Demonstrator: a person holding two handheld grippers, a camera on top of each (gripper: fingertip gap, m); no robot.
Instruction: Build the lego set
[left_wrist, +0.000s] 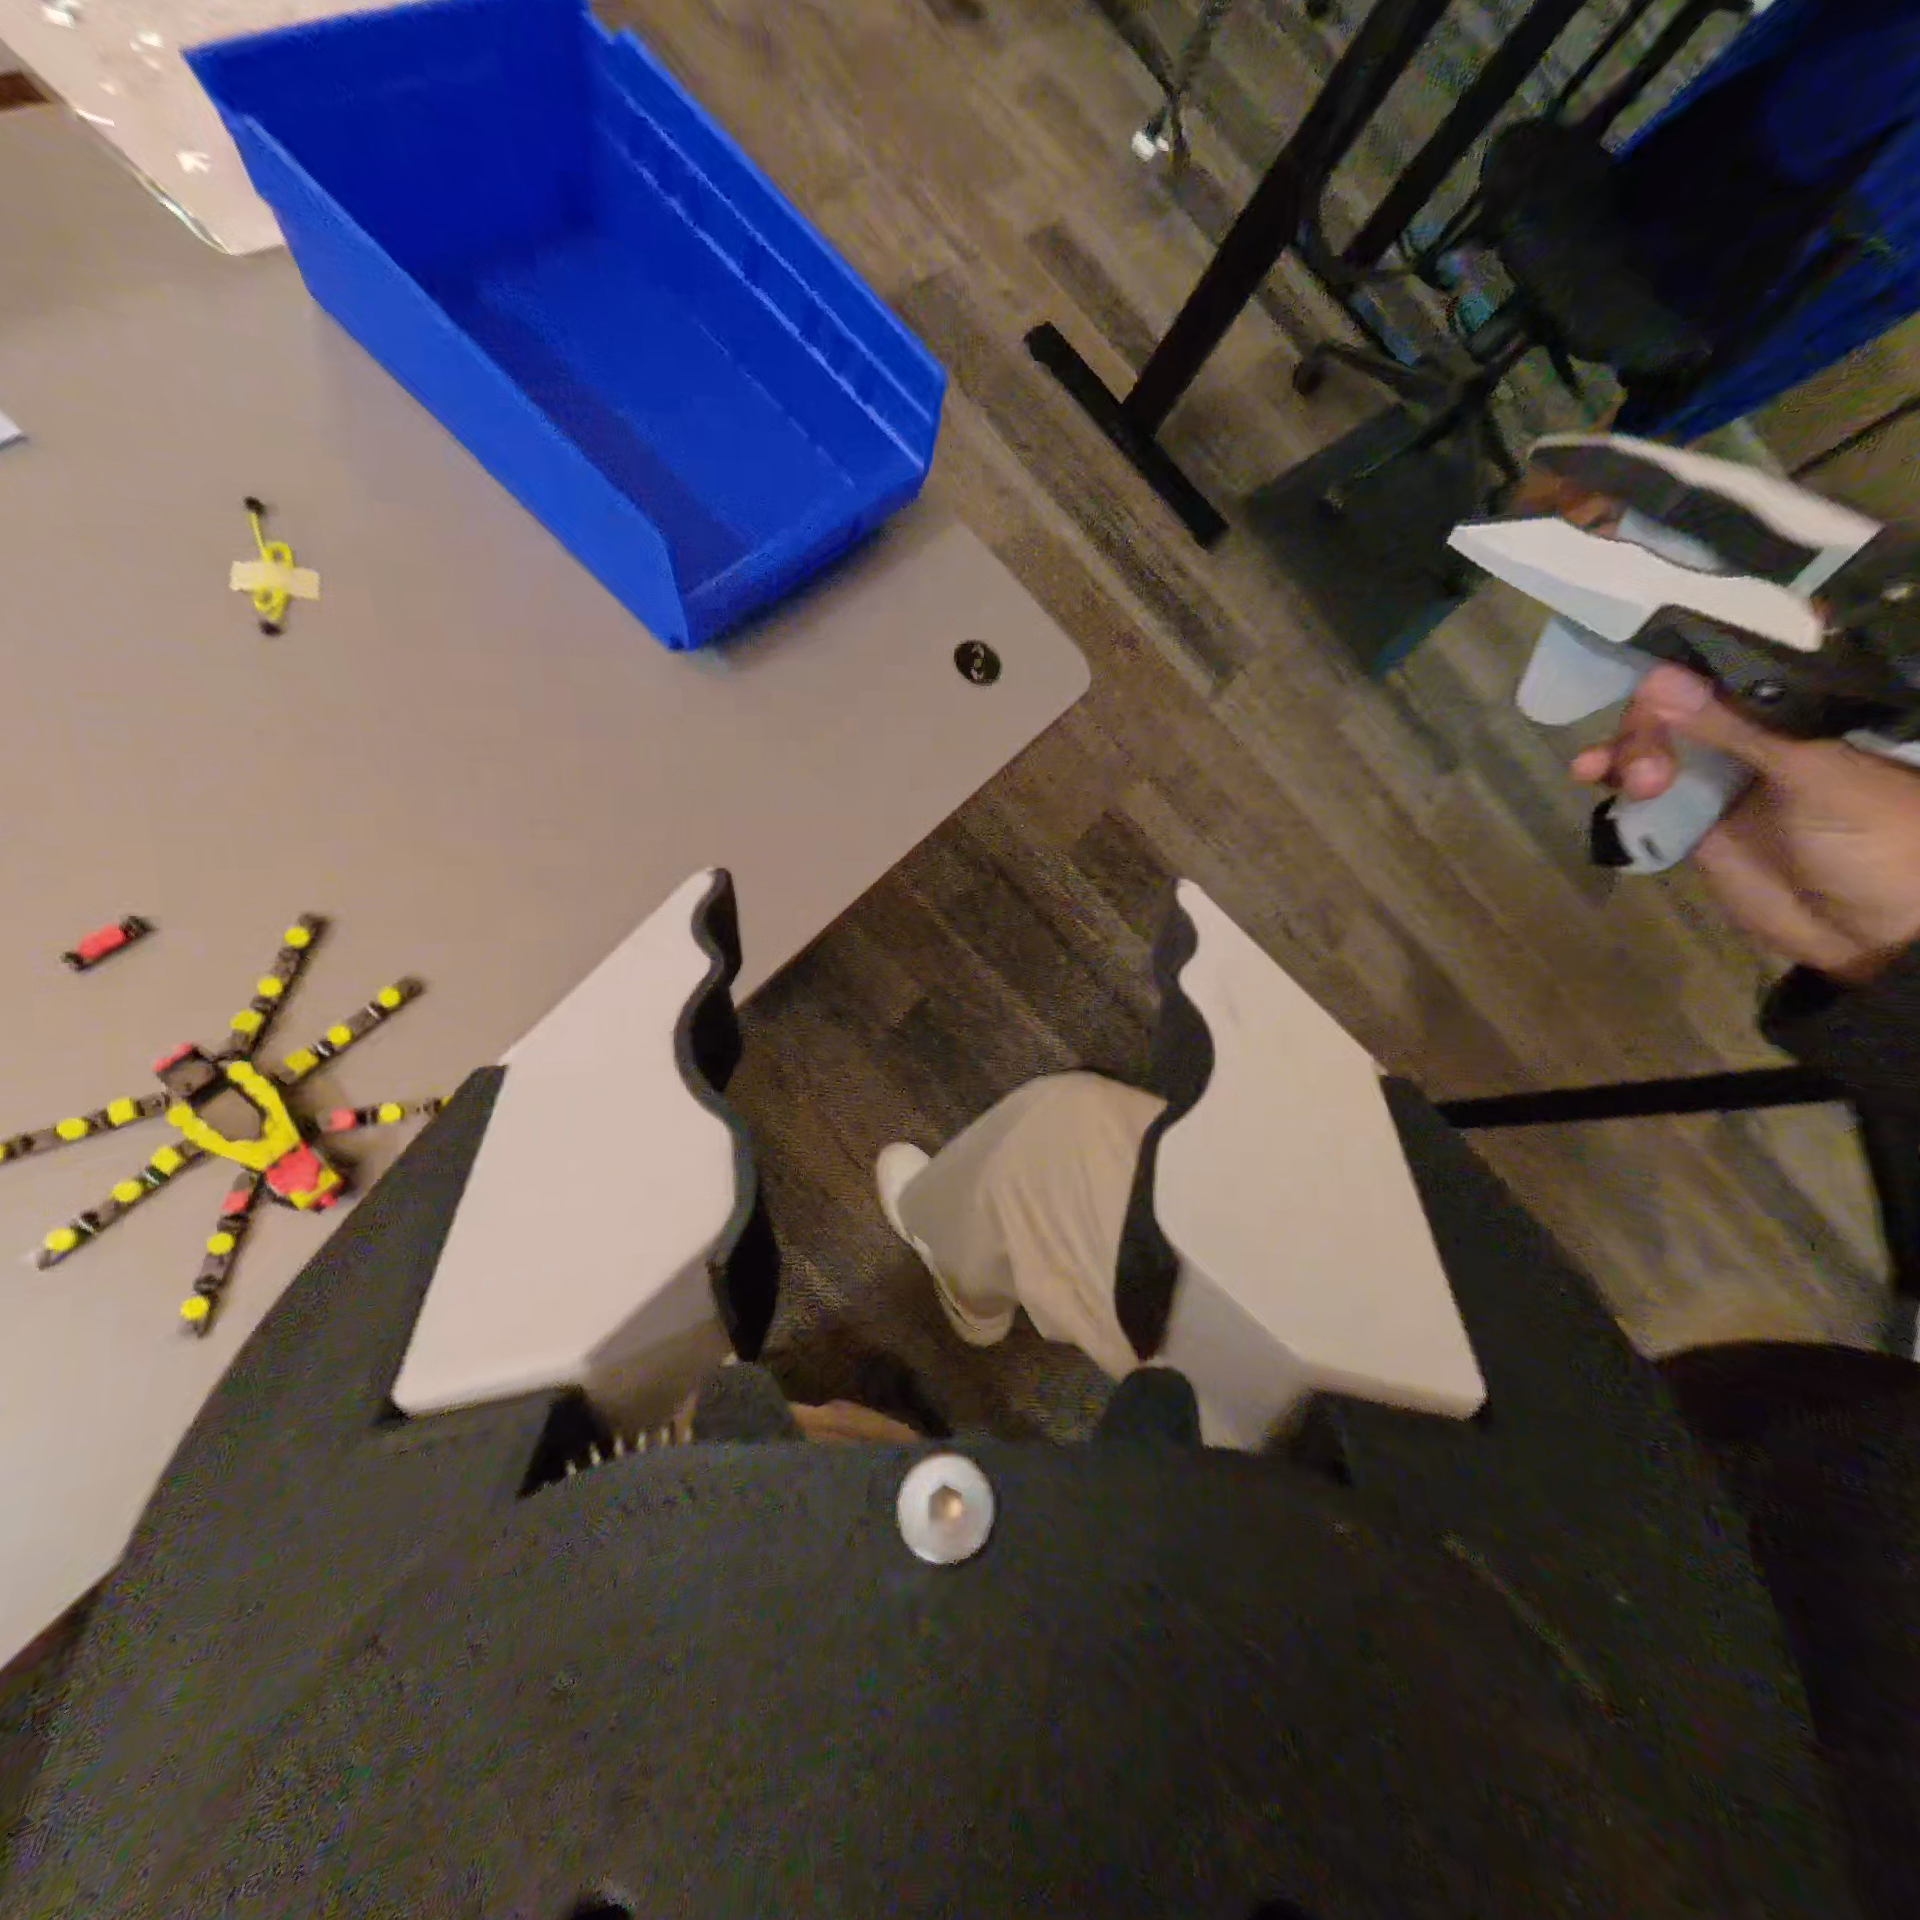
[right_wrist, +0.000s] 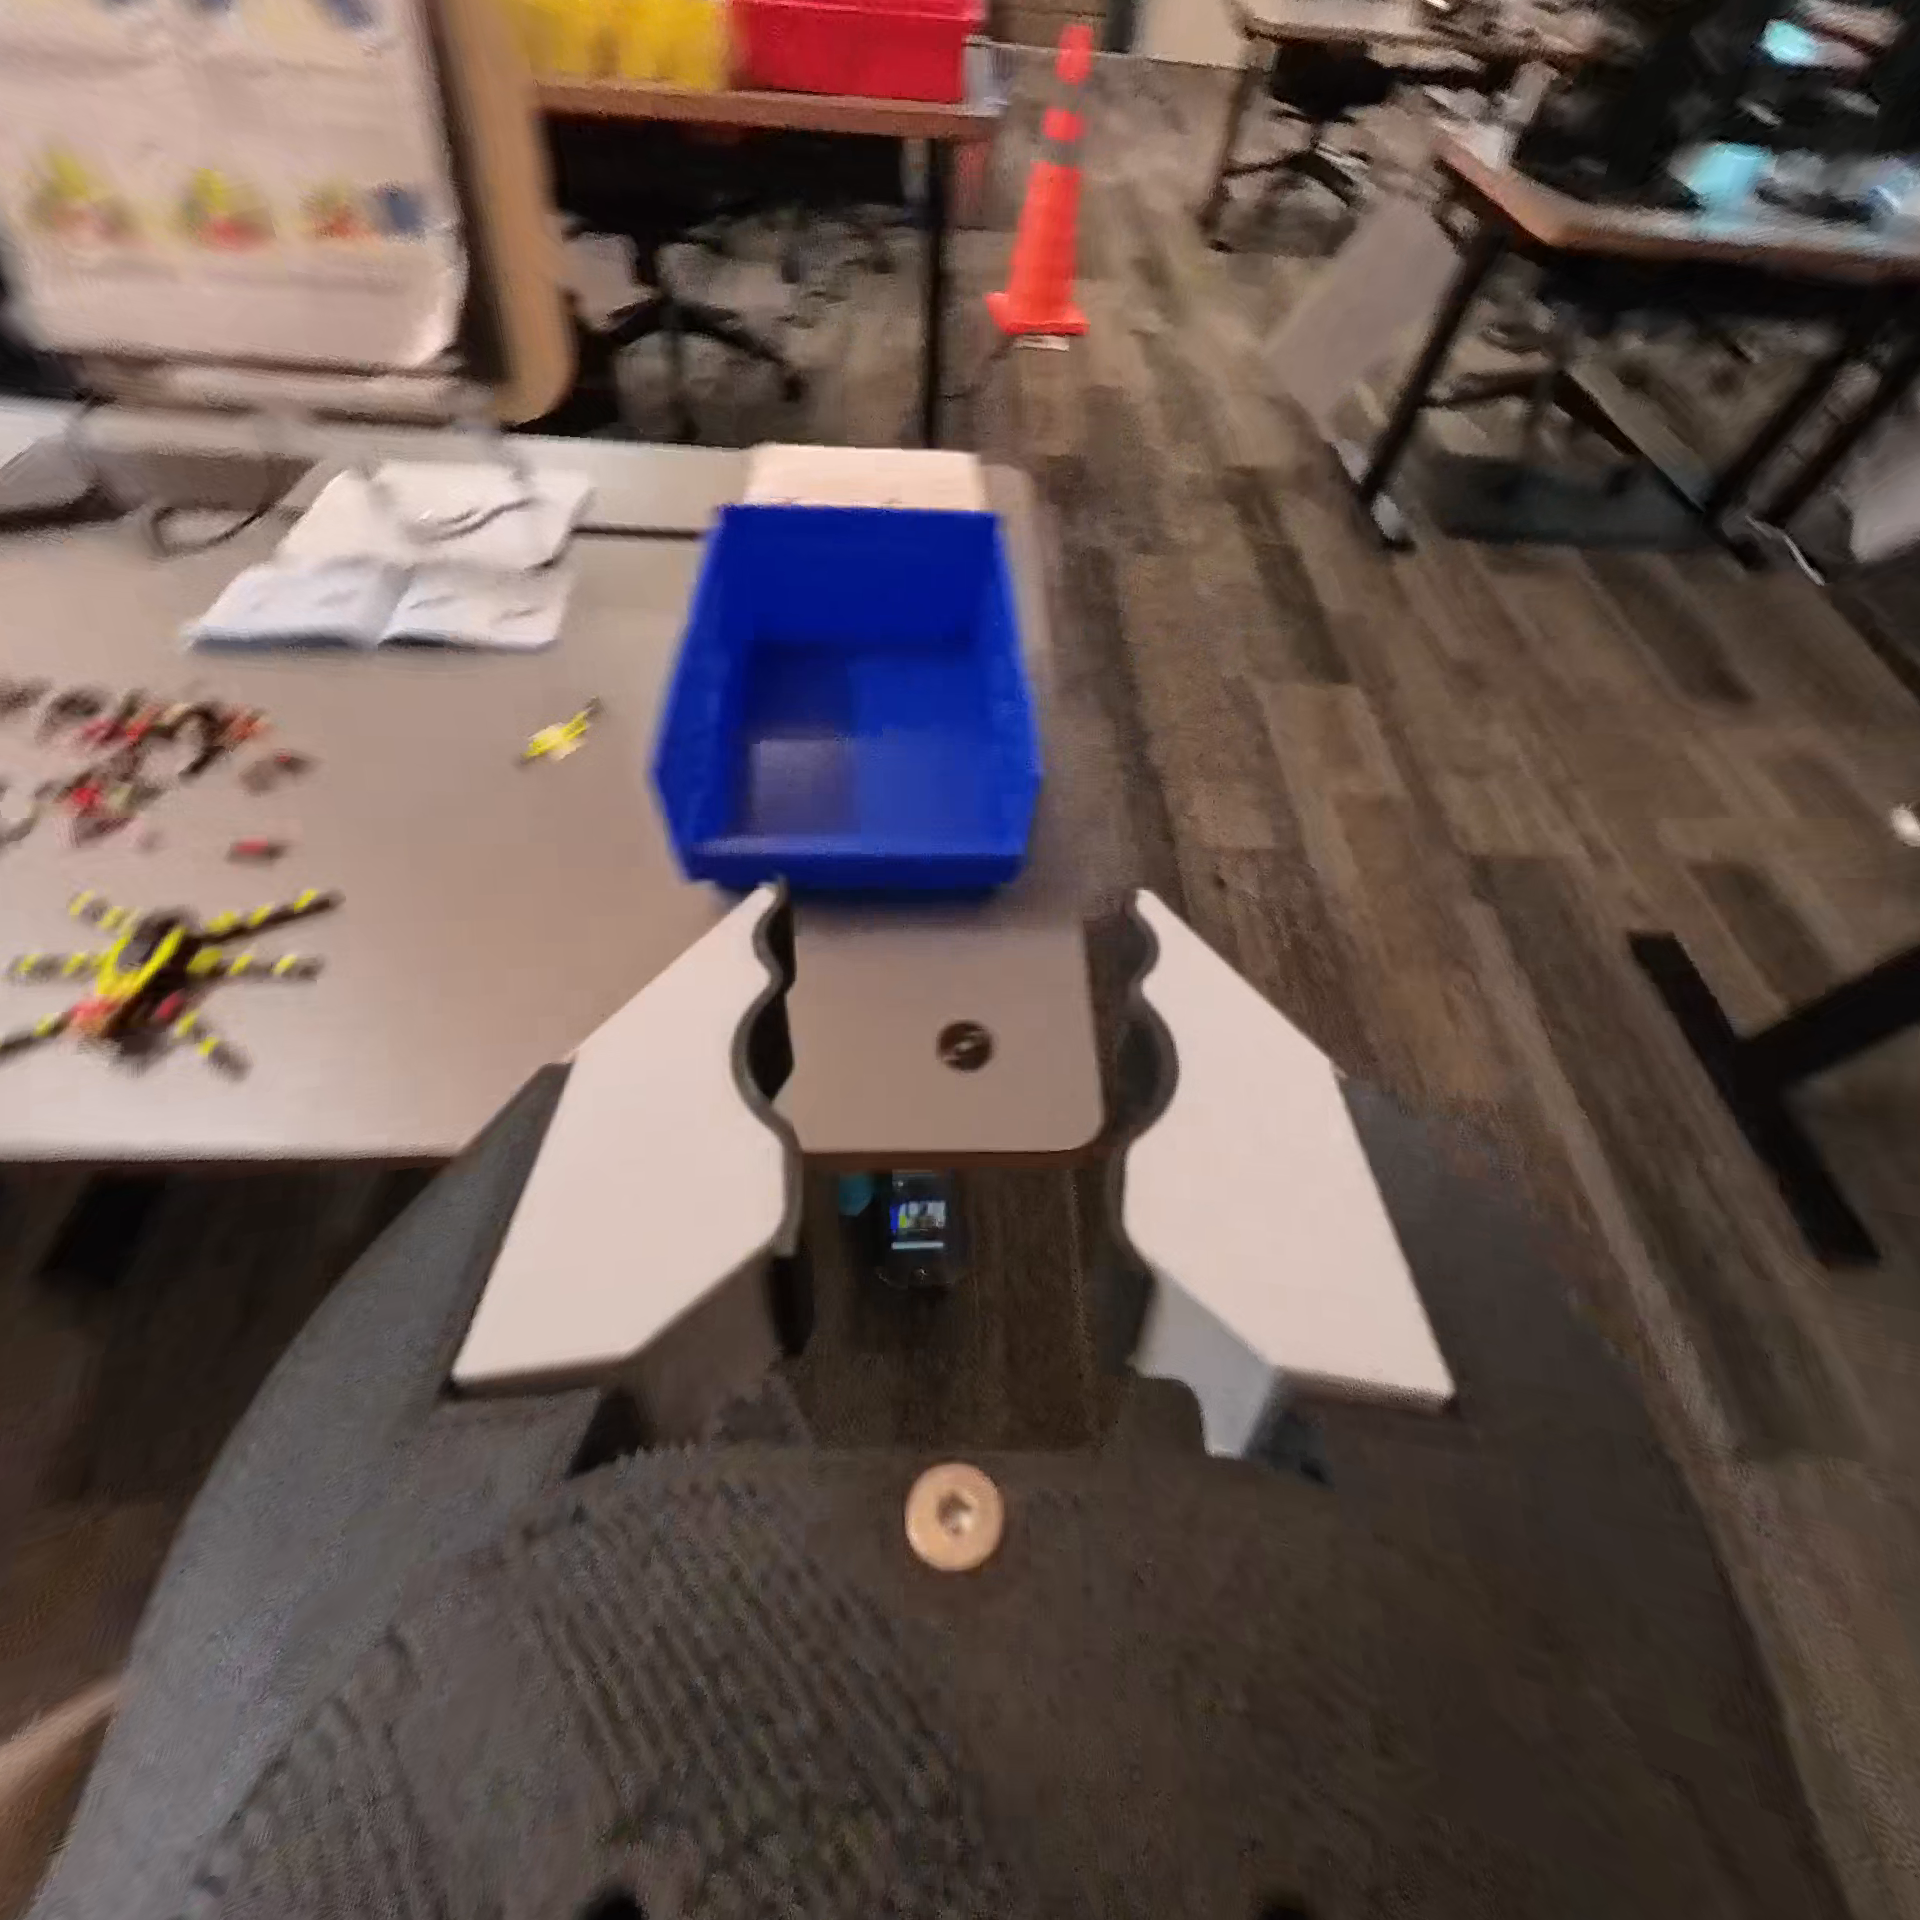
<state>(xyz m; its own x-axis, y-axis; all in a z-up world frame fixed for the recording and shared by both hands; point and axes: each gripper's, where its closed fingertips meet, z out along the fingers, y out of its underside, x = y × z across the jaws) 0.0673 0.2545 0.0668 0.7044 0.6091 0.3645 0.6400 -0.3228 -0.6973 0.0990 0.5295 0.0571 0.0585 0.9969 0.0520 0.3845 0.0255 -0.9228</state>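
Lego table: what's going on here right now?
Nothing is being handled. Both the left gripper and the right gripper are open and empty, held off the corner of the grey table. A partly built black, yellow and red lego model lies on it, untouched, with loose pieces nearby. The blue bin looks empty.

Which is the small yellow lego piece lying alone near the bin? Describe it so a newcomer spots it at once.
Start at the grey table and find the big blue bin near its corner. On the bare tabletop just beside the bin lies the small yellow piece: a thin yellow part with black ends. It lies alone, well apart from the much larger spider-like model with its yellow-dotted black legs.
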